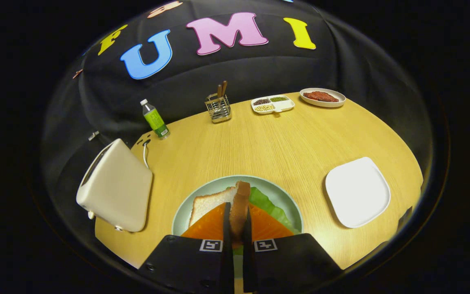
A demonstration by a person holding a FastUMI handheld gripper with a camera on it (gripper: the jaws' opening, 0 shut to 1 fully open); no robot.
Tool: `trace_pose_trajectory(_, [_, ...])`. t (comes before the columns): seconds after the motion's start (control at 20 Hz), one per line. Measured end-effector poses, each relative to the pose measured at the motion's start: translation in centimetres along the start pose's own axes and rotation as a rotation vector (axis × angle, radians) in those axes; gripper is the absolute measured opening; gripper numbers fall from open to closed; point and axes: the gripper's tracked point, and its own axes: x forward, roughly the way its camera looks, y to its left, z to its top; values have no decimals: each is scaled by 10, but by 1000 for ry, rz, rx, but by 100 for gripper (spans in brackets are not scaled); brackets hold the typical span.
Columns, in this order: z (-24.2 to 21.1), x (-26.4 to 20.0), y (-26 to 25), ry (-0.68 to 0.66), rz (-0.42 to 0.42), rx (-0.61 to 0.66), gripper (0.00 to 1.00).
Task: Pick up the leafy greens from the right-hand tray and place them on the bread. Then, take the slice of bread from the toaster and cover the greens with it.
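Tongs (237, 218) over the round plate (292, 204)
They clench a bread slice (240, 204) on edge above leafy greens (268, 204) and bottom bread (208, 202); toaster (114, 190) sits left on the bench (284, 143).

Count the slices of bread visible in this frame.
2. One slice of bread stands on edge, clamped between the gripper fingers. The other slice lies flat on the green plate, beside the greens. More may be hidden.

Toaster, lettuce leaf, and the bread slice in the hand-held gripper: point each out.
Toaster (114, 192): gripper view, broad side wall.
Lettuce leaf (267, 204): gripper view, exposed part on plate.
Bread slice (240, 206): gripper view, crust edge between fingers.
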Motion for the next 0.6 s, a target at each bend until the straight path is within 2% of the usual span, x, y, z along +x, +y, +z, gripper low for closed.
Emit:
trace_pose_trajectory(0.25, [-4, 4, -9, 16, -17, -107, 23])
trace_pose_trajectory(0.35, [-4, 4, -22, 21, -76, -145, 34])
trace_pose_trajectory(0.4, [-7, 2, -34, 35, -117, -175, 50])
trace_pose_trajectory(0.5, [-2, -1, -38, 20, -133, -189, 84])
trace_pose_trajectory(0.6, [0, -3, -42, 17, -141, -193, 96])
